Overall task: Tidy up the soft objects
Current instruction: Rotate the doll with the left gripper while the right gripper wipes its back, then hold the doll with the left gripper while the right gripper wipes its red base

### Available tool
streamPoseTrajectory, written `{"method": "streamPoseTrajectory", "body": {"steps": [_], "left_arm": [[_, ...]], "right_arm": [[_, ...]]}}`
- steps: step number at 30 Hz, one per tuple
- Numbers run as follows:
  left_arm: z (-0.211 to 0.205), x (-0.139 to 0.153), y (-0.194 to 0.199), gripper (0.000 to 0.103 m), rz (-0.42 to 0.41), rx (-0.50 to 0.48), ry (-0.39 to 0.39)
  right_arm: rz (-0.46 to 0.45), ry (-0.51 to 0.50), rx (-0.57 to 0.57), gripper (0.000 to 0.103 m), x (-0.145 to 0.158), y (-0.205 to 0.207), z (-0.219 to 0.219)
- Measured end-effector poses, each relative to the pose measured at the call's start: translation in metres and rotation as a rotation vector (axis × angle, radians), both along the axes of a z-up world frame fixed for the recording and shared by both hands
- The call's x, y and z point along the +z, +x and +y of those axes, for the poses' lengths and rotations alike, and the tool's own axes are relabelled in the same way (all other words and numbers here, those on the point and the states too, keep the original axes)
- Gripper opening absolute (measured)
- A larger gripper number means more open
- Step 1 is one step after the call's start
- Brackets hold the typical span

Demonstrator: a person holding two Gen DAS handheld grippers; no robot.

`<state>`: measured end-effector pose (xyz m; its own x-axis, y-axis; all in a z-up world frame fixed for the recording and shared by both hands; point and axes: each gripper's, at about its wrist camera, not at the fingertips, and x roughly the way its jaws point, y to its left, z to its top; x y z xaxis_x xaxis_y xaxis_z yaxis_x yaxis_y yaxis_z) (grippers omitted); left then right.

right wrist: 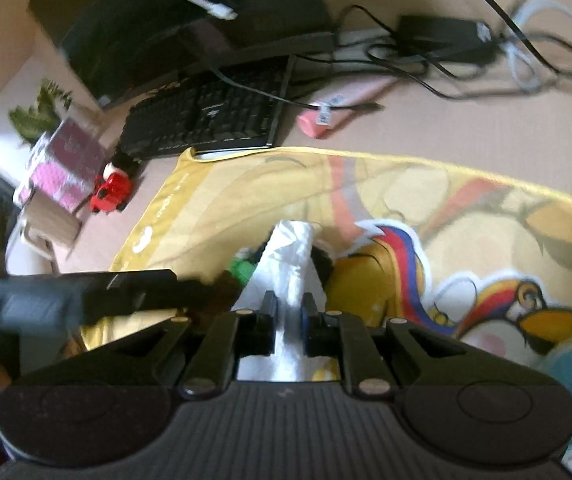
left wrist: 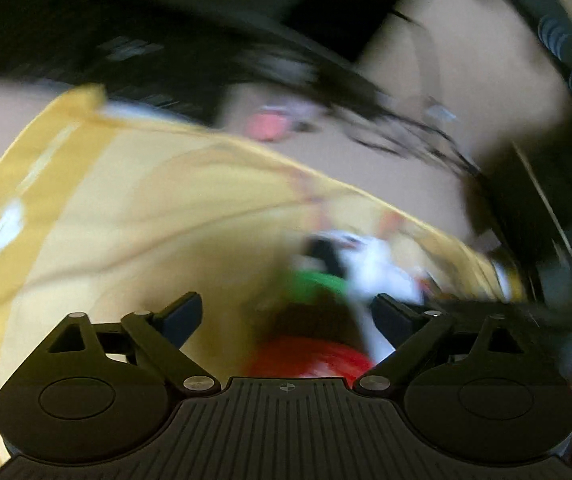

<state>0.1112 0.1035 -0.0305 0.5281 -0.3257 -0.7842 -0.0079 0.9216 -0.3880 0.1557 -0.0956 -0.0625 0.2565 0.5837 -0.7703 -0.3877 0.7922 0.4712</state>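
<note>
Right gripper (right wrist: pixel 285 312) is pinched nearly closed on a crumpled white plastic bag (right wrist: pixel 286 252), holding it just above the yellow cartoon-print cloth (right wrist: pixel 426 208) – probably so the bag stays gathered while its contents get sorted. Green and dark bits sit against the bag on the cloth's near side; too blurry to name. Left gripper (left wrist: pixel 286 316) has its jaws spread wide with nothing between them, hovering over the same bundle from the cloth's left side, tilted down. Beyond the cloth's far edge: a black keyboard (right wrist: pixel 206 120) – plus a small red toy car (right wrist: pixel 110 194).
</note>
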Motion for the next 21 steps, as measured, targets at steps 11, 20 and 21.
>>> {"method": "streamPoseTrajectory", "body": {"steps": [11,20,21], "left_arm": [[-0.044,-0.019,0.014,0.097,0.113,-0.178,0.221],[-0.065,-0.024,0.029,0.089,0.113,-0.233,0.367],[-0.067,-0.024,0.03,0.076,0.115,-0.236,0.377]], "right_arm": [[-0.005,-0.067,-0.105,0.013,-0.016,0.007,-0.026],[-0.025,-0.021,-0.118,0.014,-0.009,0.008,-0.04],[-0.032,-0.019,-0.115,0.014,-0.008,0.007,-0.04]]}}
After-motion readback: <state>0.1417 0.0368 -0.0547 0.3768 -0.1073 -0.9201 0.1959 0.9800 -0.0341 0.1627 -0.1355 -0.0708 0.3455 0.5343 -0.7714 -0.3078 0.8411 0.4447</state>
